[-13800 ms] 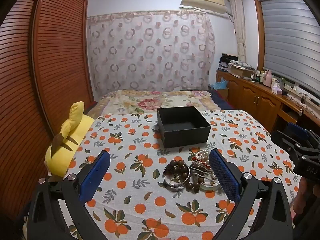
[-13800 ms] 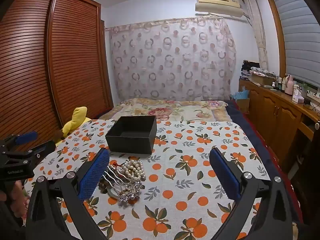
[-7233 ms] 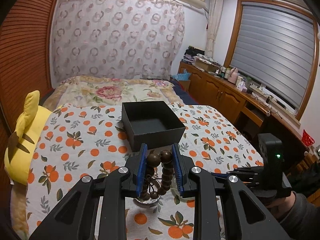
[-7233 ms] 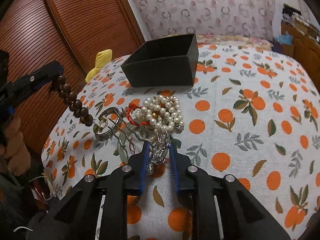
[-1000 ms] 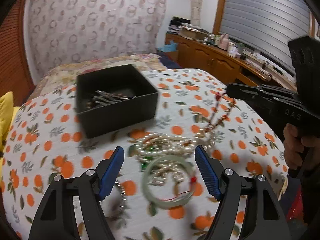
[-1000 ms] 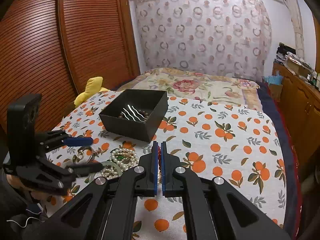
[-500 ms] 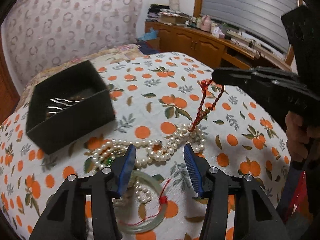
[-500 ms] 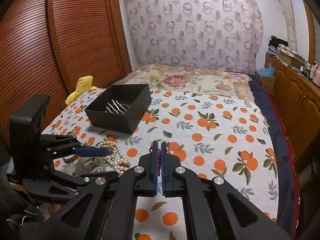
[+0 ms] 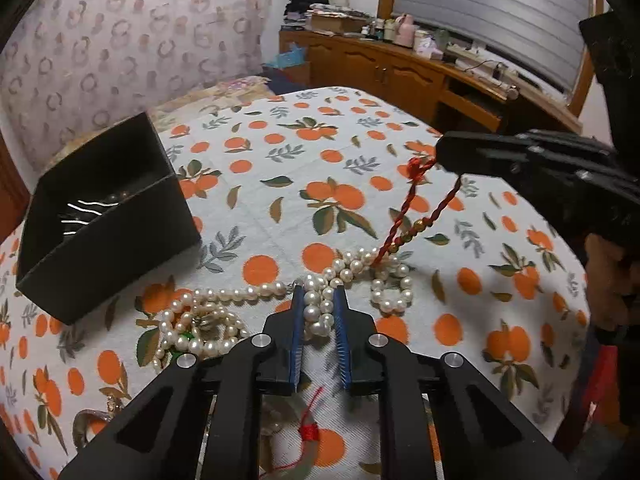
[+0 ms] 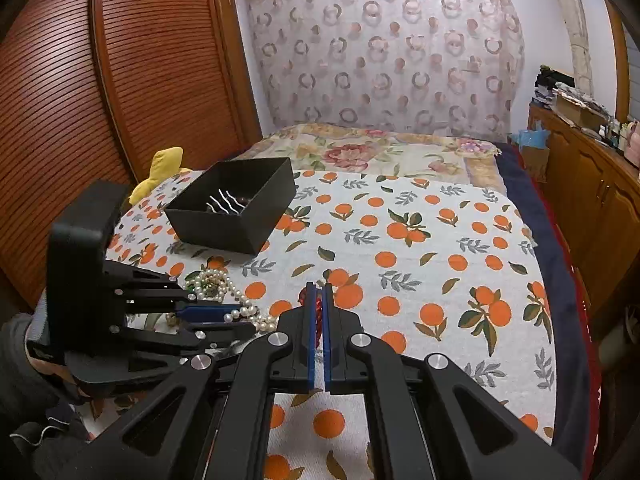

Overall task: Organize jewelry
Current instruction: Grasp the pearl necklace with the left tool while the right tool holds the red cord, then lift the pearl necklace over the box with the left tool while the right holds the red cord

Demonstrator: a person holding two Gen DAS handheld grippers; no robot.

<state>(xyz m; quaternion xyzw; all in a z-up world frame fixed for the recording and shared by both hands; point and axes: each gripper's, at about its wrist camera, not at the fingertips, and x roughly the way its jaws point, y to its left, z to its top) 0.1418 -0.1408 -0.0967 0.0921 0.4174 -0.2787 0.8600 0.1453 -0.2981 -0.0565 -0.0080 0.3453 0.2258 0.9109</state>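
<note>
Pearls pinched, red cord lifted above the orange-print cloth point(image 9: 340, 128).
Left wrist view: left gripper point(image 9: 319, 300) nearly closed on the pearl necklace point(image 9: 316, 308), black box point(image 9: 100, 208) far left. Right wrist view: right gripper point(image 10: 317, 292) clamped tight on the red cord point(image 10: 319, 312), pearls at its left.

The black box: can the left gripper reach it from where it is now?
Probably yes. The left gripper is shut on the pearl necklace, and only bare tablecloth lies before the black box. But the red cord, held by the right gripper, looks tangled in the pearls.
</note>
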